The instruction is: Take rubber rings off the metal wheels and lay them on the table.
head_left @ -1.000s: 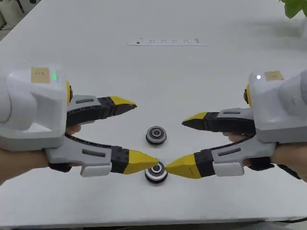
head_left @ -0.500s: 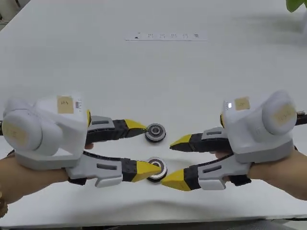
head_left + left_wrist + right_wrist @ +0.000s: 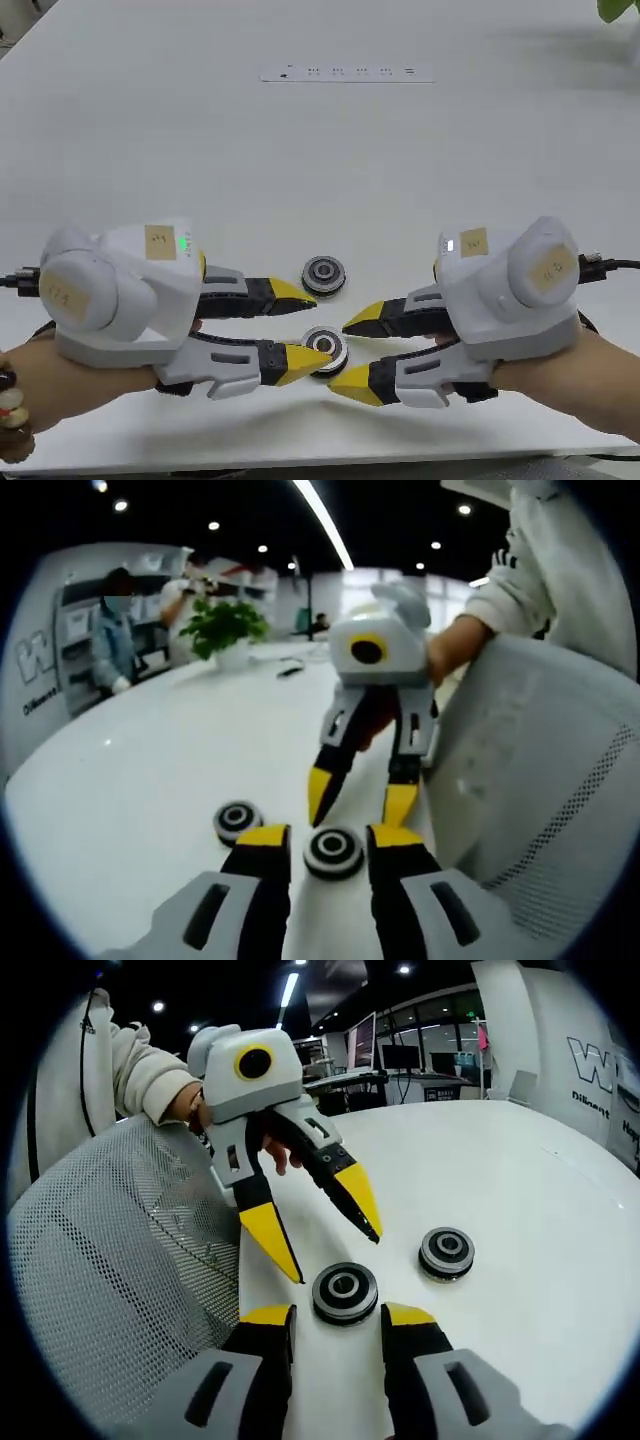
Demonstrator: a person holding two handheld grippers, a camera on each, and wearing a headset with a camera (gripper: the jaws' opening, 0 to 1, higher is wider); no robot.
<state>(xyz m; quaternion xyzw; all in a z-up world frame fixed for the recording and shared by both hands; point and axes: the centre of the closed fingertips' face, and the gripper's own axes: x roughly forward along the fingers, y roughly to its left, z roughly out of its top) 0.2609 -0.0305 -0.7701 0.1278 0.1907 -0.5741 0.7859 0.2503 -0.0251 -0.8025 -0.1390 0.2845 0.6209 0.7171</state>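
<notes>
Both grippers are crowding the same target here: the nearer small round metal wheel (image 3: 325, 346), which is lying flat on the white surface (image 3: 350, 170) close to its front edge. Its black rubber ring (image 3: 319, 1296) is still sitting on the rim, so nothing's been peeled yet.

The left gripper (image 3: 330, 832) is straddling the wheel with its jaws partly open, leaving only a narrow gap on each side. The right gripper (image 3: 338, 1311) is doing the same from the opposite side, jaws about as wide, gripping nothing. I can't tell if any tip is actually touching the wheel.

A second wheel (image 3: 323, 274) of the same kind is lying just beyond, well clear of the first but right beside the left gripper's farther jaw tip.

Stuff I'd be worrying about:
- Four pointy tips are sharing one tiny part, so they could be knocking into each other instead of gripping.
- An off-centre pinch on a round thing could be squirting it sideways, and the surface's edge is near.
- If both are clamping the metal and not the rubber, the ring isn't going anywhere.
- That farther jaw could be nudging the second wheel.
</notes>
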